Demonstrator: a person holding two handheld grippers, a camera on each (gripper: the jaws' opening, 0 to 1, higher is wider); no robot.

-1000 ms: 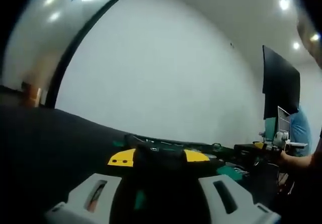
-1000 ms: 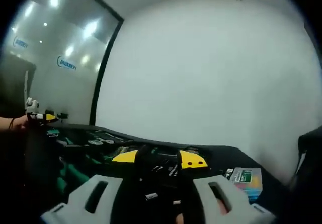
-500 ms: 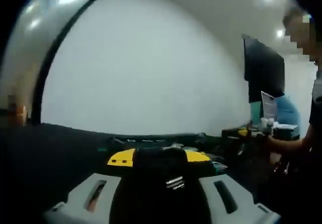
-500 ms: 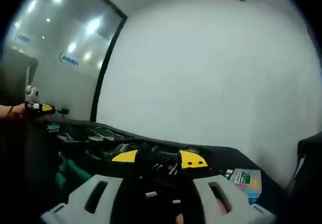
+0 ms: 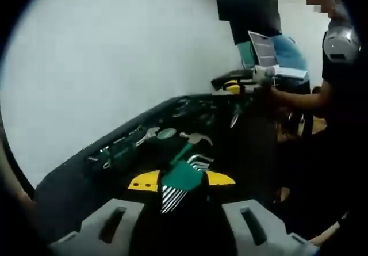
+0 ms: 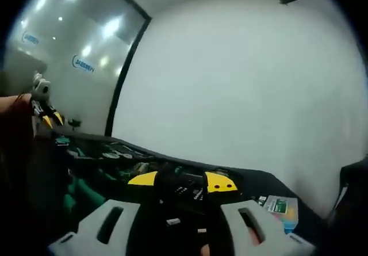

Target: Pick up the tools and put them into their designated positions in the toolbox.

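Note:
My left gripper (image 5: pixel 181 181) points down at the black toolbox (image 5: pixel 123 144). A green hex key set (image 5: pixel 183 175) sits between its yellow-tipped jaws, silver keys towards the camera, and looks gripped. Beyond it in the toolbox lie a green-handled hammer (image 5: pixel 192 138) and a wrench (image 5: pixel 146 135). A hand holds the right gripper (image 5: pixel 259 75) low at the table's far end. In the right gripper view, my right gripper (image 6: pixel 181 181) hovers over the toolbox (image 6: pixel 109 152). A dark shape fills the gap between its jaws, too dim to read. The left gripper (image 6: pixel 43 109) hangs raised at far left.
A person (image 5: pixel 339 95) stands at the table's far end beside a dark monitor (image 5: pixel 247 8) and a laptop (image 5: pixel 264 43). A small green and blue box (image 6: pixel 279 204) lies on the black table to the right of the right gripper. A white wall runs behind the table.
The left gripper view has tipped down from the wall to the toolbox, bringing the hex key set into light. In the right gripper view, the left gripper has risen.

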